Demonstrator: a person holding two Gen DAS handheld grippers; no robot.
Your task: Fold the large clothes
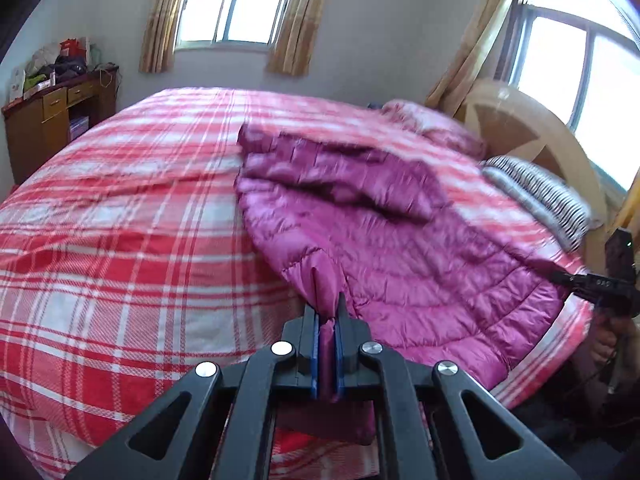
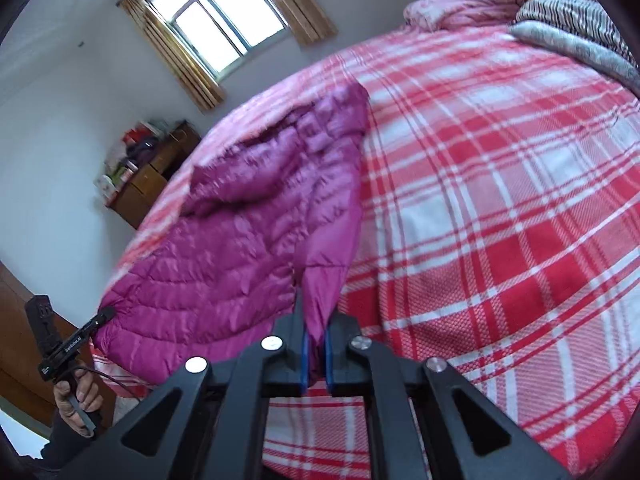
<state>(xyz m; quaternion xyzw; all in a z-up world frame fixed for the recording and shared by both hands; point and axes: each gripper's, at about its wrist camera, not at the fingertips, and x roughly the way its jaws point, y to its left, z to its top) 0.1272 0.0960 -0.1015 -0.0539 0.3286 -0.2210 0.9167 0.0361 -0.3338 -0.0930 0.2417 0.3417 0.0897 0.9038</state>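
Room: a bedroom with pale walls, a curtained window (image 1: 236,4) on the far wall, a second window (image 1: 576,80) behind the headboard (image 1: 520,128), and a wooden cabinet (image 1: 52,120) piled with clutter in the corner.
Bed: covered by a red-and-white plaid quilt (image 1: 120,220), soft and a little rumpled, so it should give under any pressing; a striped pillow (image 1: 536,196) and a bunched pink blanket (image 1: 432,124) lie near the headboard.
Jacket: a magenta quilted puffer jacket (image 1: 380,248) lies spread on the bed by the near edge, its far part bunched into dark folds (blur hides the detail there).
Left tongs (image 1: 328,316): closed on a pinch of the jacket's near hem corner.
Right tongs (image 2: 316,328): clamped on a fold at the jacket's other near corner.
Handling: likely light, puffy and springy, with a slick shell that could slide out of a shallow pinch; folds will probably spring back unless flattened.
Where to hold: corners, hem and stitched seams look safest, since the fabric is thinner there and gathers well between the pads.
Risk: trapped air may make the folded stack bulge.
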